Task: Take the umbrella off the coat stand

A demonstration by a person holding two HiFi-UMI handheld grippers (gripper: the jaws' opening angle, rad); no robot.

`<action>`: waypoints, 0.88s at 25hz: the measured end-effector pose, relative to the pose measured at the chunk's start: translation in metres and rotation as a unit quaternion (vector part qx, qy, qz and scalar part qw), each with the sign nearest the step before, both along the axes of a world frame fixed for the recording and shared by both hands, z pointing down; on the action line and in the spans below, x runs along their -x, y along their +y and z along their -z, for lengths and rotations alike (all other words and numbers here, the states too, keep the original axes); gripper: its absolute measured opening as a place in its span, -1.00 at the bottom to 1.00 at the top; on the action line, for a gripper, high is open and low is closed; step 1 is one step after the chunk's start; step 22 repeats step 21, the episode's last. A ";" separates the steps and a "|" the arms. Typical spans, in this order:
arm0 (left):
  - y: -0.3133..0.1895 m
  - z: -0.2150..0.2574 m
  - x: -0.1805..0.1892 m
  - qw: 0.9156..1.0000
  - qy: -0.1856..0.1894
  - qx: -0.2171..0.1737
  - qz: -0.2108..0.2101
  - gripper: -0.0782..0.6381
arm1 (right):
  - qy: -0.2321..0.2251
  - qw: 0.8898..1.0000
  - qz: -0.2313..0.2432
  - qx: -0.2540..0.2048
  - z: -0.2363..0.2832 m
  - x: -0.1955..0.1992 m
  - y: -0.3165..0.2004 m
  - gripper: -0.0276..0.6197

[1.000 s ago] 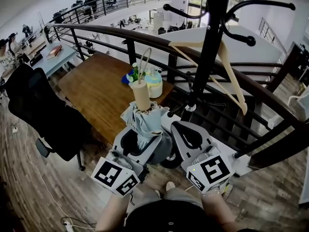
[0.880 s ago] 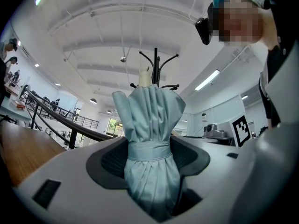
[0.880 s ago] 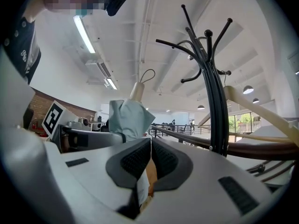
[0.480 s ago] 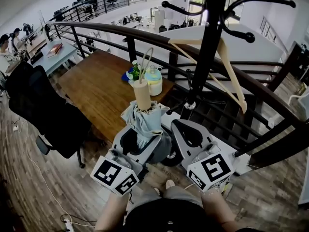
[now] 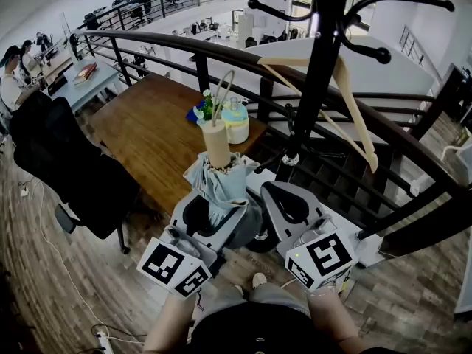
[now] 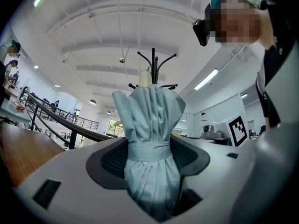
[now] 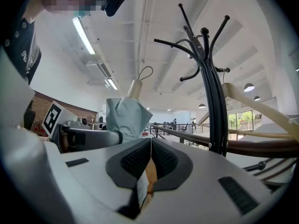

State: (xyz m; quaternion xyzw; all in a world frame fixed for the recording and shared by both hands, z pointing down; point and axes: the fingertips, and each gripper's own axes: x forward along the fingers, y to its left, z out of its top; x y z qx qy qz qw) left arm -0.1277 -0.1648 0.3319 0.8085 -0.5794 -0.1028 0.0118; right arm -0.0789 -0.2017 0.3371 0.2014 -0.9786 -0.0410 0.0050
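tbh the left hand-held gripper just pinches fabric on the folded umbrella, the right hand-held gripper is closed empty, so it could slip or clip the coat stand at 1 o'clock.

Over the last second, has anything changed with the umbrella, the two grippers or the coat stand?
Nothing visibly changed. The left gripper stays shut on the folded umbrella, held upright and apart from the coat stand. The right gripper stays shut beside it, with nothing between its jaws.
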 end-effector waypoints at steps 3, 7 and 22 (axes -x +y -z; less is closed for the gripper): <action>-0.001 -0.002 0.000 1.000 0.003 0.005 0.001 0.03 | 0.001 1.000 0.006 0.004 -0.001 0.000 0.000 -0.82; -0.003 -0.005 0.000 1.000 0.008 0.010 0.001 0.03 | 0.000 1.000 0.007 0.004 -0.003 0.000 0.000 -0.82; -0.007 -0.010 -0.011 1.000 -0.010 0.017 -0.009 0.03 | 0.003 1.000 -0.004 0.007 -0.010 -0.011 -0.001 -0.82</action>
